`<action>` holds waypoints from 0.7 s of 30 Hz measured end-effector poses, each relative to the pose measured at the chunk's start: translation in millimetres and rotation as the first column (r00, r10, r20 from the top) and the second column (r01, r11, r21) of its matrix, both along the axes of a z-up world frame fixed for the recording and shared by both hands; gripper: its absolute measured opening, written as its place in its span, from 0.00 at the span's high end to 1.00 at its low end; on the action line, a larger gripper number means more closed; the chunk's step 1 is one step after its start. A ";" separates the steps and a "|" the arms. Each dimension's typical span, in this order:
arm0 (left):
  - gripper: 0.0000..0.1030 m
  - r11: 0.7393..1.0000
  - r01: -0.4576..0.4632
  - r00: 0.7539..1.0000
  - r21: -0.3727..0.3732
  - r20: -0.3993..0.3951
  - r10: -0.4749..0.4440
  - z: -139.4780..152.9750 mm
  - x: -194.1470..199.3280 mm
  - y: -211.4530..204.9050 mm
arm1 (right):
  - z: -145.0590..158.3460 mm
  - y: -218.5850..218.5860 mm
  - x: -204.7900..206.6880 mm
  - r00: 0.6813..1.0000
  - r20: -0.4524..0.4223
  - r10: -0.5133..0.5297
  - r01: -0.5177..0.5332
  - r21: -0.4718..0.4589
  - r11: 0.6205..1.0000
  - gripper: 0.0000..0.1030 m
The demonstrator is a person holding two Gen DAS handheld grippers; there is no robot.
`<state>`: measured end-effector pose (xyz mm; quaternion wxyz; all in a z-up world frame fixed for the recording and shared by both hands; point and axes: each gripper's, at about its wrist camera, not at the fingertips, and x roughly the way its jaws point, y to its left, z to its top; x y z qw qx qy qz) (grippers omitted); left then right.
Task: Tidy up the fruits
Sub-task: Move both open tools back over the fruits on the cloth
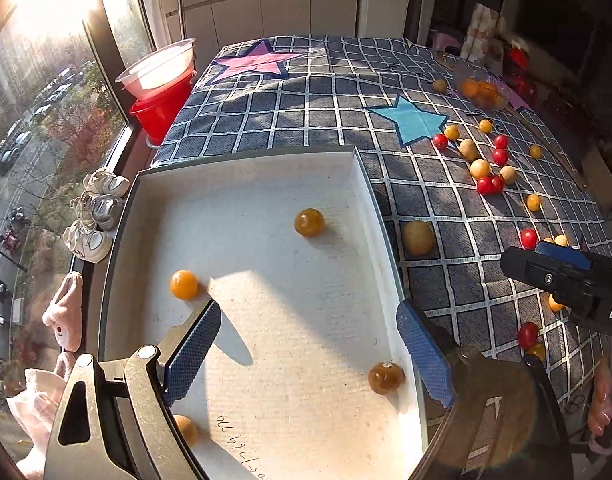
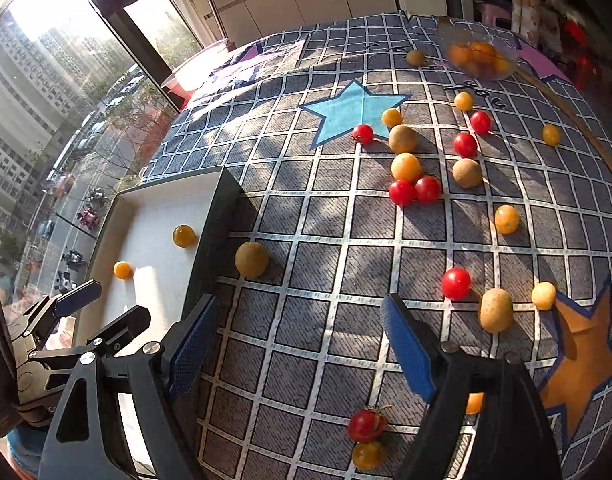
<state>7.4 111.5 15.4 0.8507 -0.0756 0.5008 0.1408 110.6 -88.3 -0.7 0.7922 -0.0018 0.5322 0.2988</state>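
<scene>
Your left gripper (image 1: 310,344) hangs over the shallow white cardboard tray (image 1: 358,168) with its blue-padded jaws spread wide and nothing between them. Inside the tray lie four small round yellow-orange fruits: one at the near edge (image 1: 185,429), a brownish one near the right wall (image 1: 386,377), one just past your left pad (image 1: 183,284) and one farther in (image 1: 309,222). Your right gripper (image 2: 301,344) is over the grey checked cloth with coloured stars (image 2: 306,240), jaws likewise apart and empty. Just beside the tray's dark outer wall sits a tan round fruit (image 2: 251,259). Close to you lie a red cherry tomato with a stem (image 2: 366,424) and a yellow one touching it (image 2: 366,455). Farther out, red tomatoes, yellow tomatoes and tan fruits lie scattered across the cloth. Beyond them stands a clear glass bowl (image 2: 506,70) holding orange fruits. At the far left a clear plastic tub sits in a red bucket (image 1: 157,120) beside the sunlit window (image 1: 33,92).
</scene>
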 end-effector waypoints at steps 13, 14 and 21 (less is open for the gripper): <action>0.12 0.988 0.142 0.990 0.064 -0.001 -0.142 4.8 44.1 -85.4 | -6.8 -119.3 14.8 0.980 0.044 -0.194 0.195 -0.025 0.980 0.18; 0.12 0.987 0.143 0.990 0.067 -0.004 -0.143 3.6 47.2 -88.9 | -8.6 -125.6 15.0 0.979 0.053 -0.198 0.200 -0.034 0.979 0.18; 0.12 0.979 0.193 0.981 0.061 0.000 -0.193 -3.0 69.3 -117.9 | -21.8 -152.2 20.2 0.974 0.088 -0.208 0.215 -0.085 0.973 0.18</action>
